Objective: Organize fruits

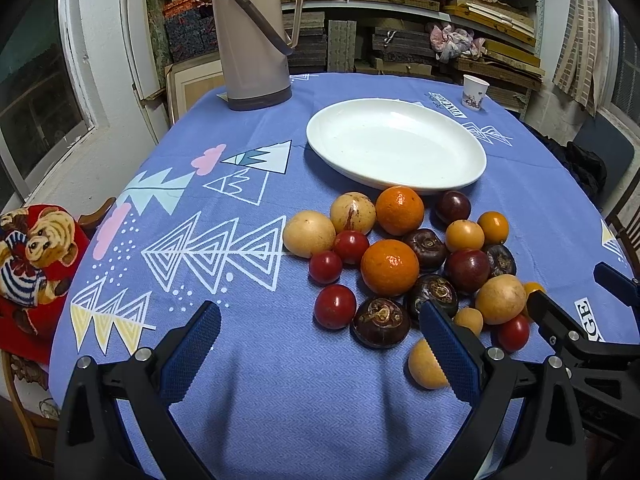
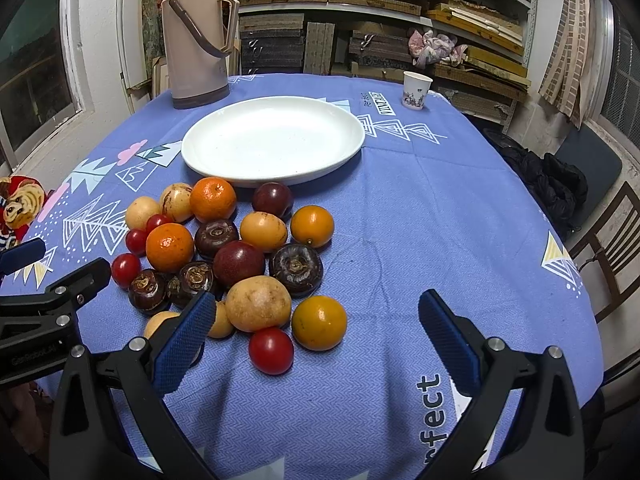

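Observation:
A pile of fruit lies on the blue tablecloth: two oranges (image 1: 390, 267) (image 2: 169, 247), several red cherry tomatoes (image 1: 335, 306) (image 2: 271, 350), dark water chestnuts (image 1: 382, 322) (image 2: 295, 264), tan round fruits (image 1: 309, 233) (image 2: 258, 303), dark plums and small yellow-orange fruits (image 2: 319, 322). An empty white plate (image 1: 440, 168) (image 2: 224, 160) sits just behind the pile. My left gripper (image 1: 320, 326) is open and empty, at the near left of the pile. My right gripper (image 2: 316, 316) is open and empty, at the pile's near right side.
A tall beige thermos (image 1: 254, 36) (image 2: 198, 36) stands at the back left. A small paper cup (image 1: 475, 92) (image 2: 416, 90) stands at the back right. A red teddy-bear cushion (image 1: 32, 272) lies off the left table edge. Shelves with stacked boards stand behind the table.

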### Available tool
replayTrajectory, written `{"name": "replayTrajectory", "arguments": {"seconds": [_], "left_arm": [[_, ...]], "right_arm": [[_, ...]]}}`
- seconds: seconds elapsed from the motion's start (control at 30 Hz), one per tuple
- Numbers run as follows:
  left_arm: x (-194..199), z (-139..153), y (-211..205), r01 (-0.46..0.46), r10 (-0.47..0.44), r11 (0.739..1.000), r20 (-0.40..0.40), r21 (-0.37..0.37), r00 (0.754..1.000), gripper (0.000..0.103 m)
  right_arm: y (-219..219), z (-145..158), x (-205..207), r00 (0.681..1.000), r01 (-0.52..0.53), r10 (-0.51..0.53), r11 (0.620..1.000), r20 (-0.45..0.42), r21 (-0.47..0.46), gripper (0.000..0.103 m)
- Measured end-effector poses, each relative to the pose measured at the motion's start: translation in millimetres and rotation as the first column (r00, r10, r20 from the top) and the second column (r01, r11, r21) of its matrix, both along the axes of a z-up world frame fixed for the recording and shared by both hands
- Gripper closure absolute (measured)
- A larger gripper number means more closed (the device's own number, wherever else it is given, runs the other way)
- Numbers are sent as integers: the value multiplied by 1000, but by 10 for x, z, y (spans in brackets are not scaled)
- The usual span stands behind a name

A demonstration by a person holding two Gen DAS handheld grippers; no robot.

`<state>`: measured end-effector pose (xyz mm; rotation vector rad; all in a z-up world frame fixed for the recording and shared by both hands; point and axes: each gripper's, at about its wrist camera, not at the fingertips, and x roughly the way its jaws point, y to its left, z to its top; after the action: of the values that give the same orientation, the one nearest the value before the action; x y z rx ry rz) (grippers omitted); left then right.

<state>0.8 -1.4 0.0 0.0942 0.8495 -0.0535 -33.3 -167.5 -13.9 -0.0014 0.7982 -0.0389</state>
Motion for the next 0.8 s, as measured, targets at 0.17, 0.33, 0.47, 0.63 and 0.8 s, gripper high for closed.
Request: {"name": "replayTrajectory", "arguments": {"seconds": [0.17,0.33,0.47,0.63,0.8], "left_arm": [[-2,10,-10,1,-1,1000,1,1,1000,3],[-7,22,-26,3,-3,1000,2,2,1000,3],[-9,18,-10,3,-3,1000,1,0,1000,3],[-12,22,-17,4,-4,1000,2,0,1000,3],[-7,23,-19,4,-4,1000,0,2,1000,3]], "right_arm": [[1,0,2,1000,-3,3,1000,-1,-3,4],[3,-7,27,1000,-1,1,1000,-4,-1,4],[4,-6,26,1000,-2,2,1000,-4,-1,4],[4,-6,31,1000,-4,4,1000,-5,0,4],[3,-5,39,1000,-2,2,1000,-9,-1,4]]}}
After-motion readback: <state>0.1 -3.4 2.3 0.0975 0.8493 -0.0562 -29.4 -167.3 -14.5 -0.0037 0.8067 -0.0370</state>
